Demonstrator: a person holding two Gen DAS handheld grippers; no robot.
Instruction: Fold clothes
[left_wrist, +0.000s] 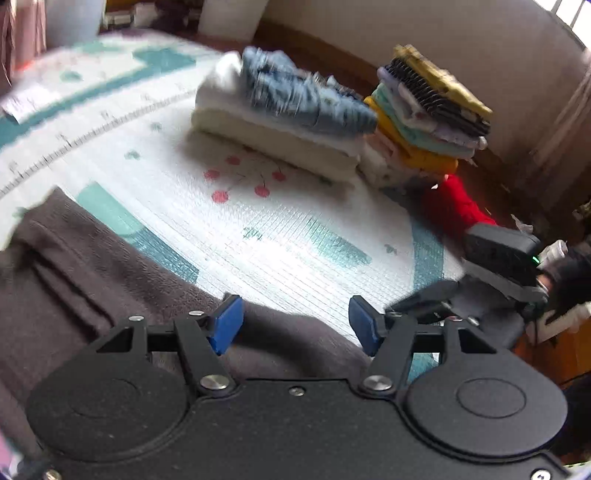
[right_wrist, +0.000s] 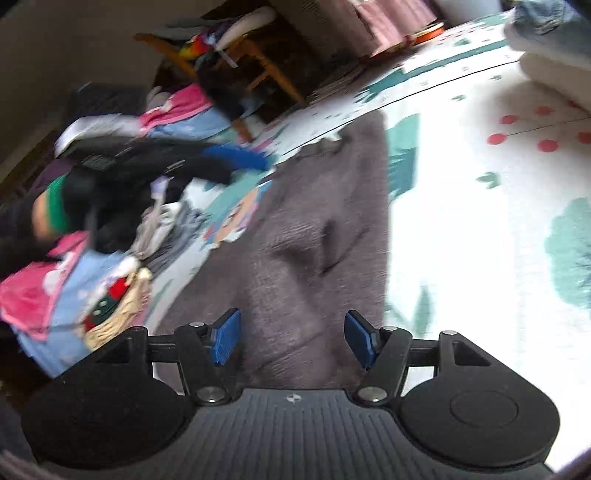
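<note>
Both tongs, left tongs (left_wrist: 295, 325) and right tongs (right_wrist: 291, 338), stand spread and empty above a soft, limp grey garment (right_wrist: 314, 236); likely best pinched at its edges.

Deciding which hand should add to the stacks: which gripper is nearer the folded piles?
Right. The right gripper sits toward the piles' side of the mat; the left gripper hangs further back over the brown garment.
</note>
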